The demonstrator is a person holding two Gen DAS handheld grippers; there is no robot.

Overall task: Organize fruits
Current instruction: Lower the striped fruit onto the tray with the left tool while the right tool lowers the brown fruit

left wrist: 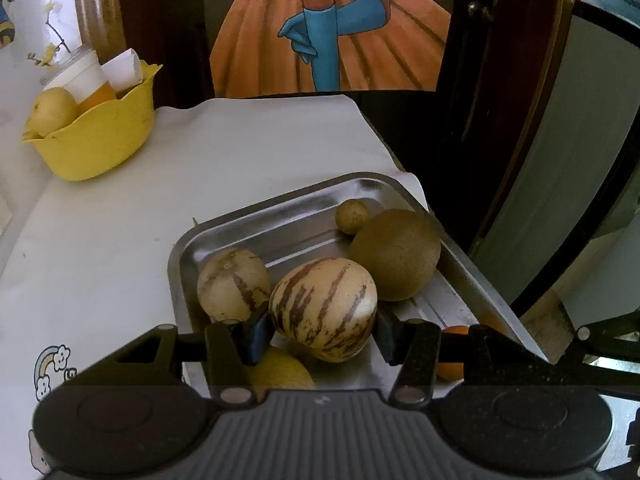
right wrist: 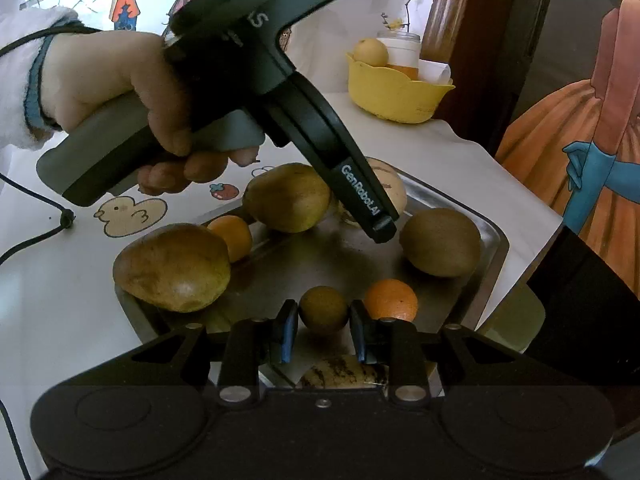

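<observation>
Left wrist: smooth striped oval melon (left wrist: 323,309), shiny steel tray (left wrist: 280,216)

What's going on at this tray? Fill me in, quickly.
A person is sorting fruit with a handheld gripper in each hand. The left gripper has its jaws closed on a striped melon-like fruit over the metal tray. The right gripper has its jaws closed on a small brown round fruit in the same tray. Pears, a kiwi and small oranges lie in the tray. A yellow bowl at the table's far end holds one fruit and a cup.
</observation>
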